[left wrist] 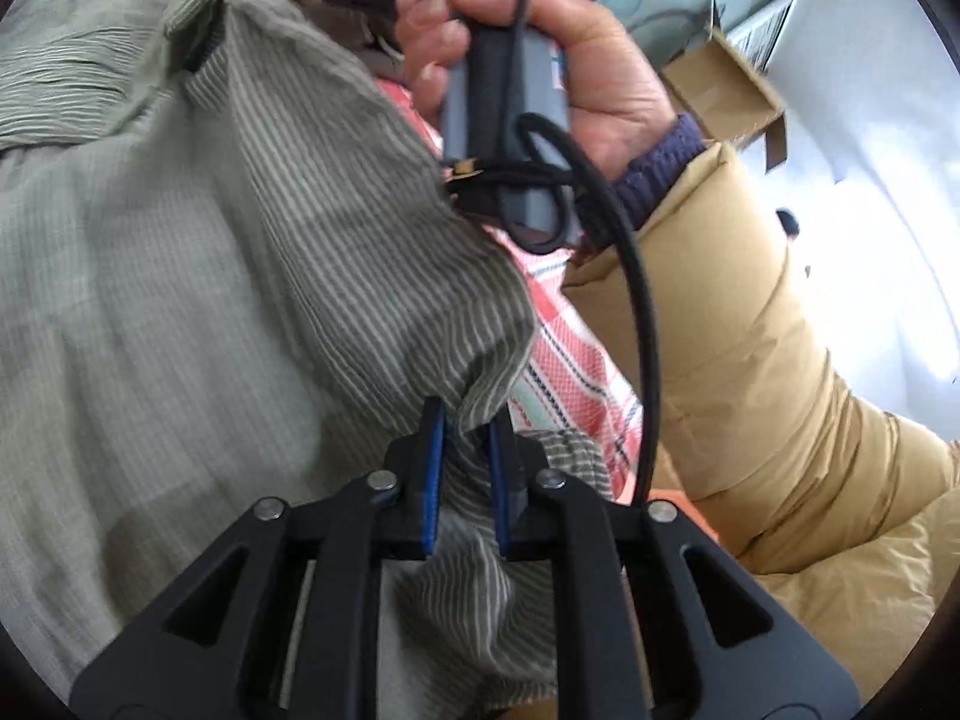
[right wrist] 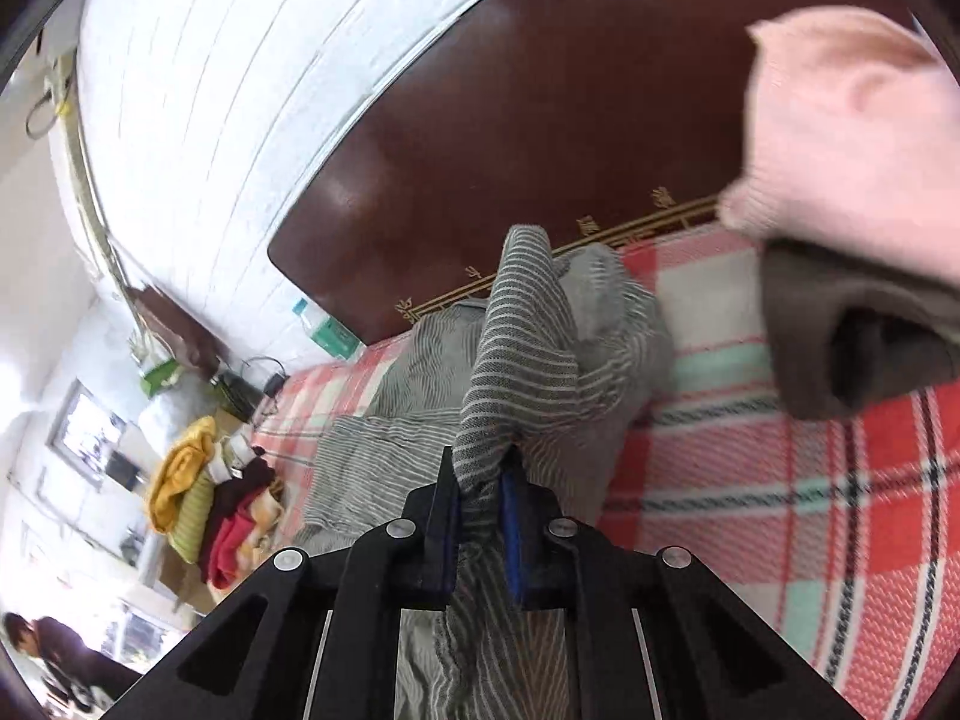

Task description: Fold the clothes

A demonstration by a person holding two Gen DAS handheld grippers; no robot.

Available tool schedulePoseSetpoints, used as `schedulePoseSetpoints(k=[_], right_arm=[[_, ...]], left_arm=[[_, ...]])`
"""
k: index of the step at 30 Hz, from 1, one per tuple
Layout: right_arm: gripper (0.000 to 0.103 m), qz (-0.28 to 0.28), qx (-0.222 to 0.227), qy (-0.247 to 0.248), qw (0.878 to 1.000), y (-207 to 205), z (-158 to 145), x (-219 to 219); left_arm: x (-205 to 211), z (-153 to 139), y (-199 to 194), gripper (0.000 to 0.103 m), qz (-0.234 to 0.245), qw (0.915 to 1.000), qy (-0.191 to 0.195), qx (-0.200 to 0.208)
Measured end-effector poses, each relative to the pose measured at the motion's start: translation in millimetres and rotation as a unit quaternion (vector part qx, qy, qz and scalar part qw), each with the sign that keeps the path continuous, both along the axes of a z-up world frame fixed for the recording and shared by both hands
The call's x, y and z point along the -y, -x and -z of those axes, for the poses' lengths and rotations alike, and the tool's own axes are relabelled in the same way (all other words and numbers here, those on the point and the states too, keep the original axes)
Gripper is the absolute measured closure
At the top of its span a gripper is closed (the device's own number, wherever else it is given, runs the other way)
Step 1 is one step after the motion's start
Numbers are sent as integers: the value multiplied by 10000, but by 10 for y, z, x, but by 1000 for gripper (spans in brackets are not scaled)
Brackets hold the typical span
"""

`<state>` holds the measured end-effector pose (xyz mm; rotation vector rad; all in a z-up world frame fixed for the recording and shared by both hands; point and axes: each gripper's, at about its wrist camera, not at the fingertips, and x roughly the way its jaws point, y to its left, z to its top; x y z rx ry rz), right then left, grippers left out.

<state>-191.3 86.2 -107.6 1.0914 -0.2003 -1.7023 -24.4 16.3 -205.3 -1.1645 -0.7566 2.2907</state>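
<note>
A grey and white striped garment (left wrist: 252, 276) hangs stretched between both grippers over a bed. My left gripper (left wrist: 467, 420) is shut on one edge of it; the cloth bunches between the blue pads. In the left wrist view the person's hand holds the right gripper's grey handle (left wrist: 510, 90) at the top, its fingers clamped on the garment's far corner. In the right wrist view my right gripper (right wrist: 480, 474) is shut on the striped garment (right wrist: 528, 348), which trails down onto the red plaid bedsheet (right wrist: 780, 480).
A dark brown headboard (right wrist: 540, 120) stands behind the bed. A pink and brown garment (right wrist: 852, 180) lies at the upper right. A heap of yellow and red clothes (right wrist: 198, 510) lies beside the bed at left. The person's tan jacket sleeve (left wrist: 750, 390) fills the right.
</note>
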Motion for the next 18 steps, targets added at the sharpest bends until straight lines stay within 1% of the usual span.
schedulePoseSetpoints(k=[3, 5, 7, 9, 12, 13, 14, 16, 17, 18], right_arm=[[92, -68, -63, -219, 9997, -116, -17, 327], [92, -158, -85, -333, 9993, -185, 19, 531], [92, -236, -202, -622, 9976, -275, 93, 780], [91, -270, -388, -1017, 9937, -368, 202, 1011], [82, -402, -316, -1278, 9905, -457, 385, 1172], [77, -442, -279, -1335, 9897, -484, 434, 1209], [68, -512, -254, -1331, 9895, -515, 442, 1218], [60, -672, -228, -1267, 9894, -588, 399, 1200], [56, -760, -244, -1160, 9900, -630, 326, 1151], [54, -849, -265, -1034, 9907, -673, 246, 1094]], left_arm=[[218, -25, -162, 88, -170, 9997, -135, -130], [347, 12, -249, 88, -271, 9993, -225, -127], [476, 49, -335, 88, -372, 9987, -316, -122], [605, 87, -422, 88, -473, 9980, -408, -117], [798, 143, -551, 88, -624, 9965, -544, -110], [837, 166, -585, 88, -644, 9963, -564, -95], [865, 194, -610, 88, -656, 9960, -594, -81], [903, 242, -637, 88, -647, 9955, -693, -75], [922, 266, -650, 88, -642, 9951, -743, -72], [933, 286, -667, 88, -623, 9952, -751, -57]])
